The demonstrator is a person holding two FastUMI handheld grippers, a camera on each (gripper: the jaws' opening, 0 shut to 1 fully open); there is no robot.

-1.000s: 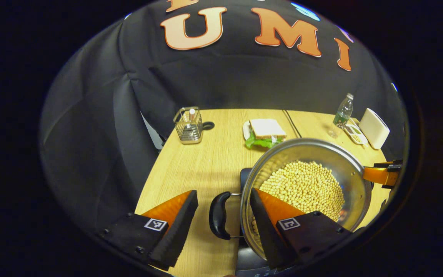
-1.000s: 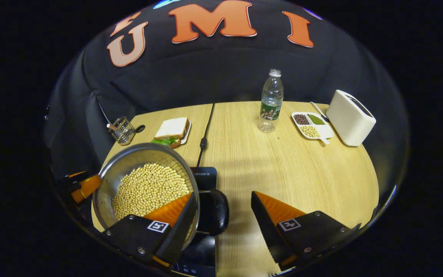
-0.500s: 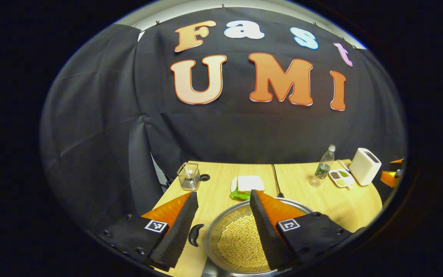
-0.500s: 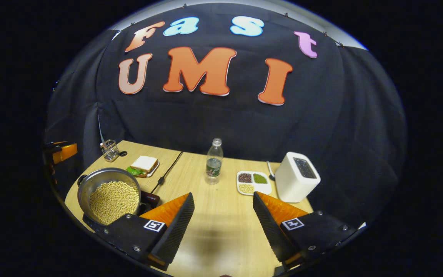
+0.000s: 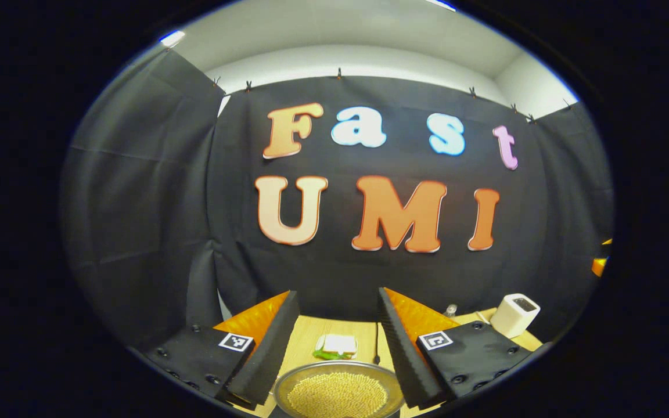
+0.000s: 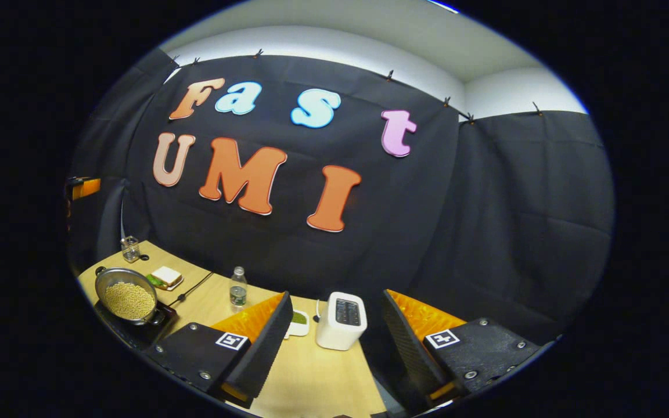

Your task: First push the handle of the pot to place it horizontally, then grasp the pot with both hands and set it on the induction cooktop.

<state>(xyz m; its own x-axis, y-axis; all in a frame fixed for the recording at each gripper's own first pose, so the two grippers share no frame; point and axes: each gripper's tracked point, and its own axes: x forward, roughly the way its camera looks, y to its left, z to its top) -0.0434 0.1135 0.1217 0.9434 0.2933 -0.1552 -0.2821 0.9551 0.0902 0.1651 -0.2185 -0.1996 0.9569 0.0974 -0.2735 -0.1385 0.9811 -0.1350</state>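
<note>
Pot on cooktop; left gripper, right gripper agape, empty.

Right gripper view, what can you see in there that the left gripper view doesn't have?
The right gripper view adds the wire basket far back, the black cooktop under the pot, and a white dish peeking out from behind the open right gripper. The left gripper view adds no new thing, just a closer look at the beans in the pot. Both have the pot, the sandwich, the bottle and the white toaster.
</note>
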